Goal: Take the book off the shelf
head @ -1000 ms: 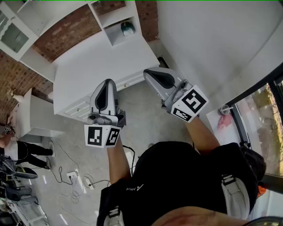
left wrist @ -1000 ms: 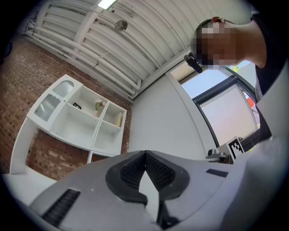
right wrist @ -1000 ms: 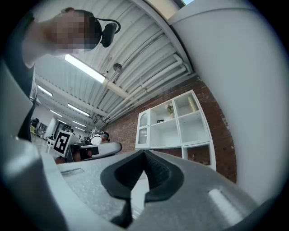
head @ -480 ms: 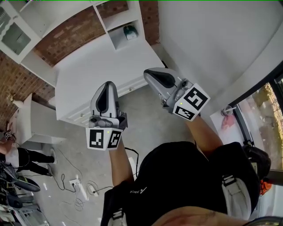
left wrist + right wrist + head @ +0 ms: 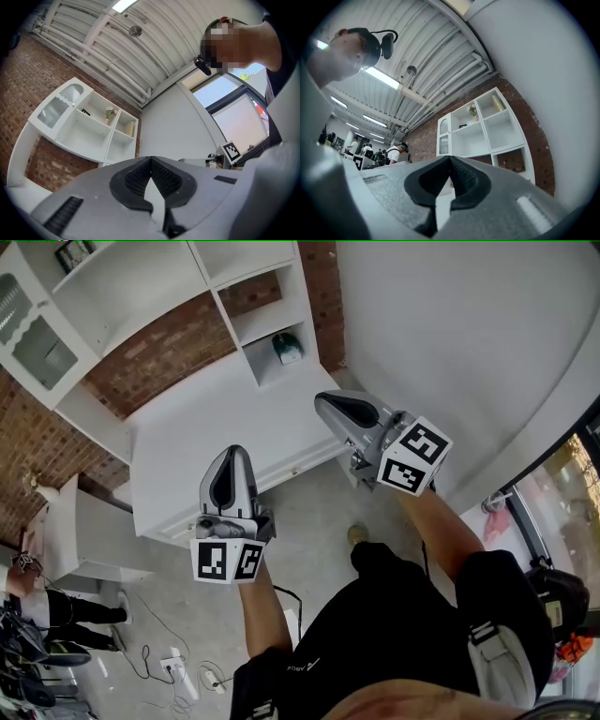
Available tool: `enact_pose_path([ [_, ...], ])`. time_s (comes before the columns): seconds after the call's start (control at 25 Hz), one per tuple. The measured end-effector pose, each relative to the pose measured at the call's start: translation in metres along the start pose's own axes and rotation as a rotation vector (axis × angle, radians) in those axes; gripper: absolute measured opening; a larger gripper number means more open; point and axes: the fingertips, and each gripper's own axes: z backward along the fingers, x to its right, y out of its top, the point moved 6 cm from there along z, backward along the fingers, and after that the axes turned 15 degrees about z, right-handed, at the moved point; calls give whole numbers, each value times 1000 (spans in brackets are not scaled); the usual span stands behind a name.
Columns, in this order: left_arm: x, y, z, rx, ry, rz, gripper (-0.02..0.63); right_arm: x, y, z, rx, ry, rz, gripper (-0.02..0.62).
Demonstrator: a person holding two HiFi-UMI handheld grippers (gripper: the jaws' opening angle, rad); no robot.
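A white shelf unit stands on a white desk against a brick wall. A pale upright thing, possibly the book, stands in the top right compartment. A small plant is in the compartment beside it. A green object sits in a low cubby. My left gripper is shut and empty, held over the desk's front edge. My right gripper is also shut and empty, near the desk's right corner. Both are well short of the shelves.
A glass-fronted cabinet door is at the shelf unit's left. A low white side table stands left of the desk. Cables and a power strip lie on the concrete floor. A person is at far left, a window at right.
The head view has swung so more of the shelf unit shows at the top. Both grippers stay shut; the left one sits a little lower in the frame.
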Motion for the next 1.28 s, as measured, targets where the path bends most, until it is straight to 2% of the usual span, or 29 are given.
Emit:
enact_pose_path([
  [0.32, -62, -11, -78, -7, 11, -27, -2, 86, -8, -75, 43, 19, 43, 2],
  [0.56, -113, -23, -173, -16, -5, -29, -2, 184, -7, -141, 79, 12, 65, 2],
  [0.92, -183, -26, -306, -2, 14, -58, -2, 321, 24, -236, 133, 30, 93, 2],
  [1.16, -210, -31, -331, 13, -10, -74, -2, 361, 34, -268, 181, 4, 117, 3],
  [1.28, -221, -23, -346, 14, -26, -70, -2, 377, 51, -294, 179, -9, 138, 3],
])
